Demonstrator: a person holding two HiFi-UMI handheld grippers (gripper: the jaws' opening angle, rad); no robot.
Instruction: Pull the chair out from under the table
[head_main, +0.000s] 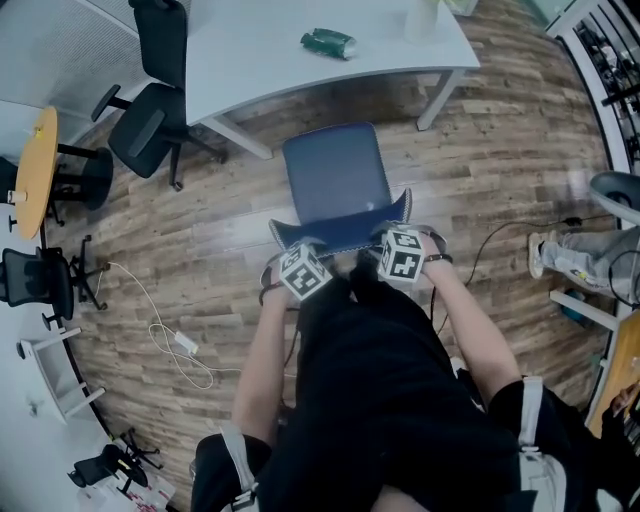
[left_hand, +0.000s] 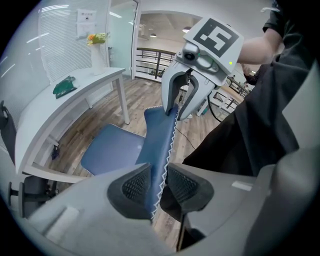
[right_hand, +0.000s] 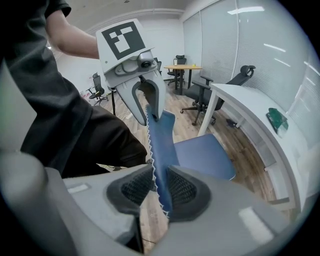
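Chair backrest (head_main: 340, 238) is clamped along its top edge by left tool (left_hand: 159, 186) and right tool (right_hand: 160, 189).

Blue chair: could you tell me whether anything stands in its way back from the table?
Nothing visible blocks the blue chair; only the person holding it stands behind, and the white charger cable lies off to the left.

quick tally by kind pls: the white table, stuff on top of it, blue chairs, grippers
white table: 1
vase of flowers: 1
green packet: 1
blue chair: 1
grippers: 2, left gripper and right gripper
total: 6
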